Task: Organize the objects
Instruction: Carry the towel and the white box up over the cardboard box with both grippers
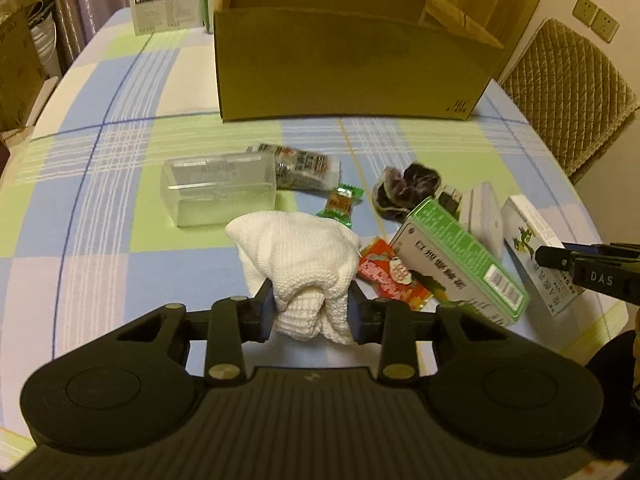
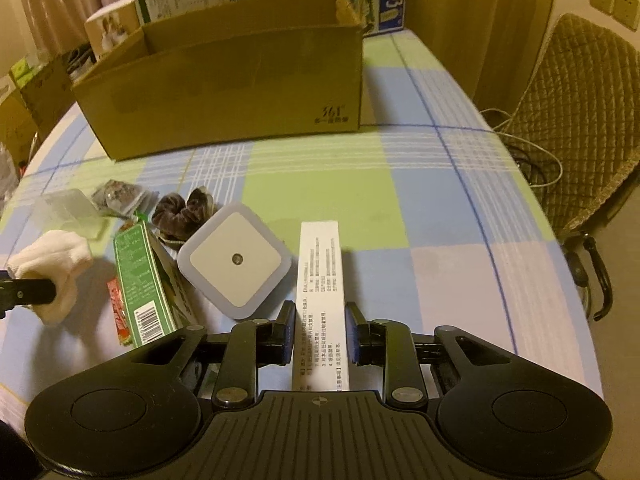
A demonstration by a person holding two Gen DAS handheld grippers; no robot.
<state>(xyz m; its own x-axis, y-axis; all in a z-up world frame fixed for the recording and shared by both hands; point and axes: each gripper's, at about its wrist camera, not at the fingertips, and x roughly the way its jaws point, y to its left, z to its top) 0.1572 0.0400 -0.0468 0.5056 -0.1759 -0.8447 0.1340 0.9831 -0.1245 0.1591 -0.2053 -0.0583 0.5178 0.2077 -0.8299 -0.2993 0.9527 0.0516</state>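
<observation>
Left wrist view: left tongs (image 1: 311,307) clenched on crumpled white knitted cloth (image 1: 294,254), lifted clear of checked-cloth table (image 1: 120,160), presumably for carrying to open brown cardboard box (image 1: 344,64) at far edge. Behind cloth, toward table middle: clear plastic tub (image 1: 218,188), dark printed snack pouch (image 1: 304,166), small green-ended sweet (image 1: 340,204), dark shrivelled wrapper (image 1: 404,190), red sweet wrapper (image 1: 390,278), long green carton (image 1: 460,260).

Right wrist view: right tongs (image 2: 320,334) straddling long white printed carton (image 2: 320,300), pads close against its sides; whether squeezing or merely closing in, cannot tell. Carton apparently flat on table near front edge, long axis pointing toward box, narrow sides offered for an easy pinch. Just left: square white plug-in night light (image 2: 234,260), leaning against green carton.
</observation>
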